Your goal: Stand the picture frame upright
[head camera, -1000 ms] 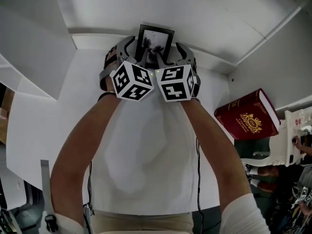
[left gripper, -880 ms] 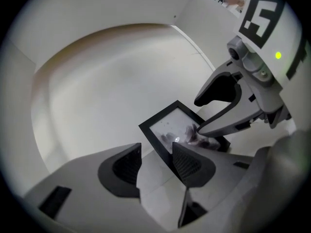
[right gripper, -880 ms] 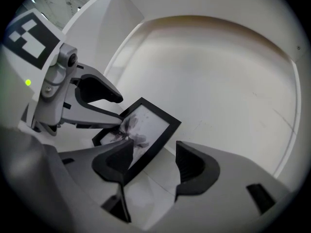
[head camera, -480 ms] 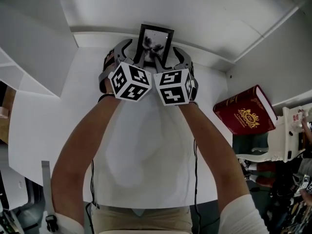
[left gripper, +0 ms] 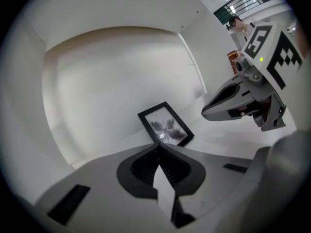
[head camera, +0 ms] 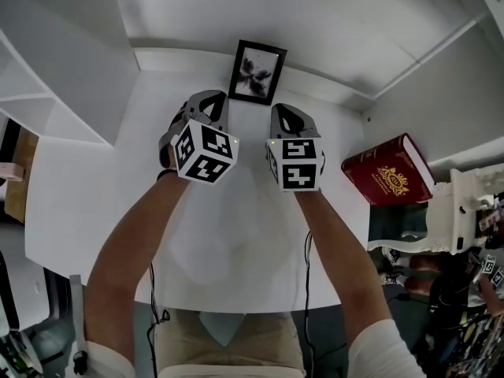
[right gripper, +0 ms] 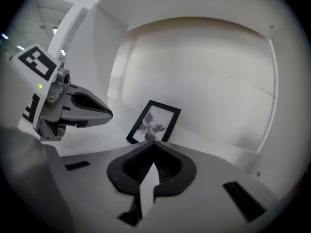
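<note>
A black picture frame [head camera: 257, 72] with a dark flower print stands upright at the back of the white table [head camera: 236, 242], leaning against the wall. It also shows in the left gripper view [left gripper: 165, 125] and the right gripper view [right gripper: 154, 122]. My left gripper [head camera: 211, 101] and right gripper [head camera: 285, 113] hover side by side a little in front of the picture frame, apart from it. Both have just closed and are shut, with nothing between the fingertips [left gripper: 158, 145] [right gripper: 154, 144].
A red hardback book [head camera: 387, 170] lies at the table's right edge. White walls form a corner behind the frame, and a slanted white panel [head camera: 63, 61] rises at the left. A white piece of furniture [head camera: 457, 211] stands off the table at the right.
Both grippers have let go of the frame's sides, drawn back toward me and spread apart, and their jaws have shut. The frame stays standing on its own.
</note>
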Demonstrator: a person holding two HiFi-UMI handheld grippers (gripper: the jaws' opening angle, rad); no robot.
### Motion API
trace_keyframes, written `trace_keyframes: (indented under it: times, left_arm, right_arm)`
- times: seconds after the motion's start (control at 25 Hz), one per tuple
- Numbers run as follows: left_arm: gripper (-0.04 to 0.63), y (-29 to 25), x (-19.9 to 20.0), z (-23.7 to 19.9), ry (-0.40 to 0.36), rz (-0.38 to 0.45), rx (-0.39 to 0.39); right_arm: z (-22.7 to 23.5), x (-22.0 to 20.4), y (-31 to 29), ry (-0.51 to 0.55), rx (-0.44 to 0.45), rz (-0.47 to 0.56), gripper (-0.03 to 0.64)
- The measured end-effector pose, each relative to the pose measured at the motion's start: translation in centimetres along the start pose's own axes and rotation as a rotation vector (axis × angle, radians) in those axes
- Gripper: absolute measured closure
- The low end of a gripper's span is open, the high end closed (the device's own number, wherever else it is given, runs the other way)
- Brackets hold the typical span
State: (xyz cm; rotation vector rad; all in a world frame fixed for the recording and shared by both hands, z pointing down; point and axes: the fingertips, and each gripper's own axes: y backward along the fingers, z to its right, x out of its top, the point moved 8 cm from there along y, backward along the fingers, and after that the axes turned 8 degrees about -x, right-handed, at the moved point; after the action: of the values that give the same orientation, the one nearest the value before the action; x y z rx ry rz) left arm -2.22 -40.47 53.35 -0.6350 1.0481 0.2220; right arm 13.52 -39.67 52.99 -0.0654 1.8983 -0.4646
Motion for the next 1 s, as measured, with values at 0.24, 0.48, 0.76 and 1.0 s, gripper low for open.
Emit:
trace_keyframes:
  times: [0.24,0.48,0.76,1.0]
  left_arm:
    - [0.577,6.6,-0.9,1.8,0.231,0.072,-0.057]
    - [0.578,12.5,-4.2,5.4,0.383,0.031,-0.125]
    - [0.577,16.0,-4.9,7.5,0.327,-0.024,-0.152]
    - [0.577,18.6,-2.9,6.8,0.379,0.041,-0.132]
  right_arm:
    - [-0.4,-2.9,7.9,-0.239,0.040,-0.071,0.607]
    - [-3.4,-5.8,17.1,-0.345,0.061,-0.141,0.607]
    - [-6.0,-4.3,21.4,-0.297,0.073,-0.142,0.607]
    - [-5.4,-0.9,23.0,-0.349,0.069,-0.083,0.607]
